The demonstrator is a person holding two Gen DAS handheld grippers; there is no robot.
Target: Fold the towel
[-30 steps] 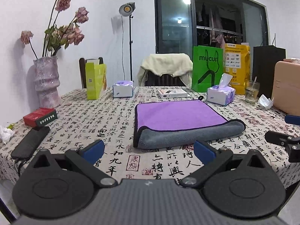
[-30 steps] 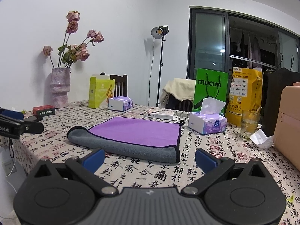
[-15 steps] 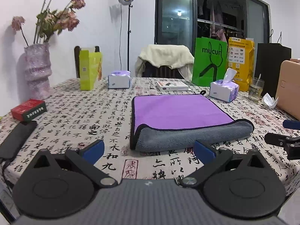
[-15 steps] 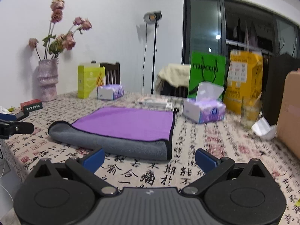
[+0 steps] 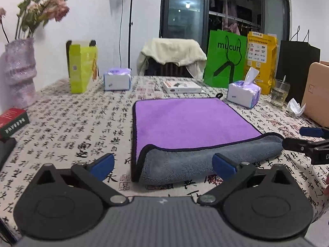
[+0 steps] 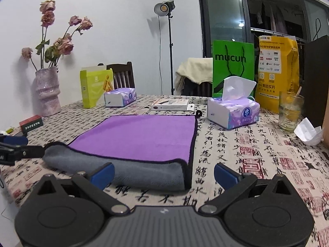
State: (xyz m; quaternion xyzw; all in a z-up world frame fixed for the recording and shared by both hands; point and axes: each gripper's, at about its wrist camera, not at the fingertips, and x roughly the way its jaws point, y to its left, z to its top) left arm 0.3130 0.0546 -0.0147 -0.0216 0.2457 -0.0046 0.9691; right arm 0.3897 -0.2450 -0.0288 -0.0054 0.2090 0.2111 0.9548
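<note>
Our left gripper (image 5: 163, 164) has its blue-tipped fingers (image 5: 102, 164) spread wide, grasping nothing, just before the near-left corner of the towel (image 5: 191, 127). Our right gripper (image 6: 163, 171) is likewise released, its fingers (image 6: 225, 175) straddling the towel's near-right corner without touching it. The towel, purple above with a grey rolled fold along its near edge, lies flat on the calligraphy-print tablecloth (image 6: 257, 154). Beyond it stand a tissue pack (image 6: 233, 113), a green bag (image 6: 233, 65) and a vase (image 6: 47, 92) of dried roses.
</note>
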